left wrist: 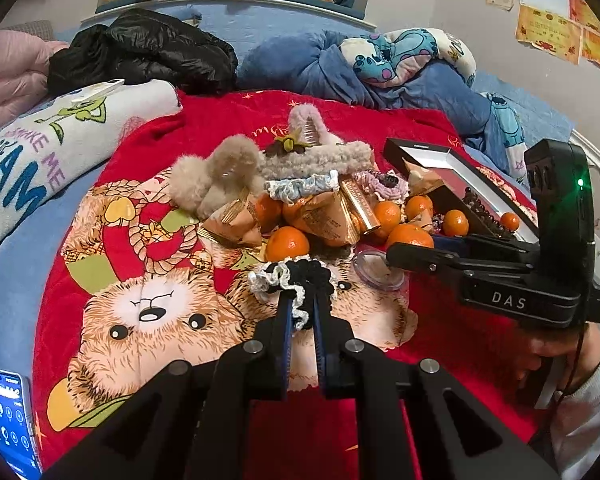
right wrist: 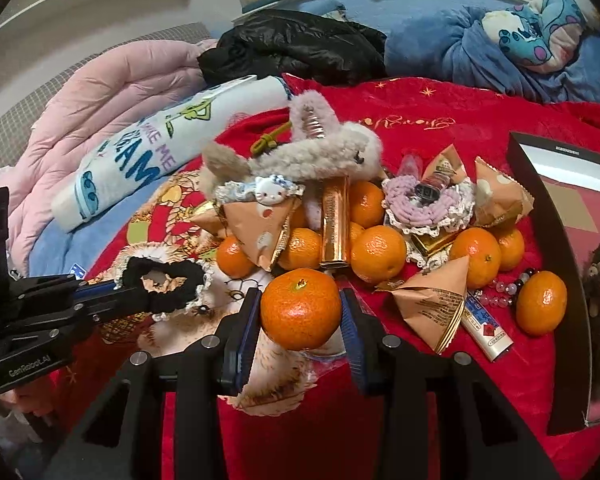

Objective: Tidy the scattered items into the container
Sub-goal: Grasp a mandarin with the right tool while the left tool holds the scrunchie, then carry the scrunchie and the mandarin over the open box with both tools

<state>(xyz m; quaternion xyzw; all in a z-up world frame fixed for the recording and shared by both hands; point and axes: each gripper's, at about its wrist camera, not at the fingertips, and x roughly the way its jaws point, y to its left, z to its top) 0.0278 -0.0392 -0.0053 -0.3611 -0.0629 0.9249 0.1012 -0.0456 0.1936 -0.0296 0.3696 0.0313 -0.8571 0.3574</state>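
Observation:
My left gripper [left wrist: 302,304] is shut on a black-and-white scrunchie [left wrist: 296,284], held just above the red bear blanket [left wrist: 148,304]. From the right wrist view the same scrunchie [right wrist: 164,280] hangs from the left gripper [right wrist: 128,292]. My right gripper [right wrist: 300,300] is shut on a mandarin [right wrist: 300,308], lifted a little in front of the pile. The pile holds more mandarins [right wrist: 378,254], fluffy hair clips [right wrist: 320,152], snack packets [right wrist: 432,304], a gold tube [right wrist: 334,224] and a lilac scrunchie [right wrist: 424,204]. The open black box [right wrist: 556,220] lies at the right.
A lighter [right wrist: 486,330] and beads [right wrist: 504,288] lie near the box, with another mandarin [right wrist: 540,298] beside it. A clear round lid [left wrist: 376,270] rests on the blanket. A phone [left wrist: 8,420], rolled towel [left wrist: 60,136] and black jacket [left wrist: 148,52] border the left and back.

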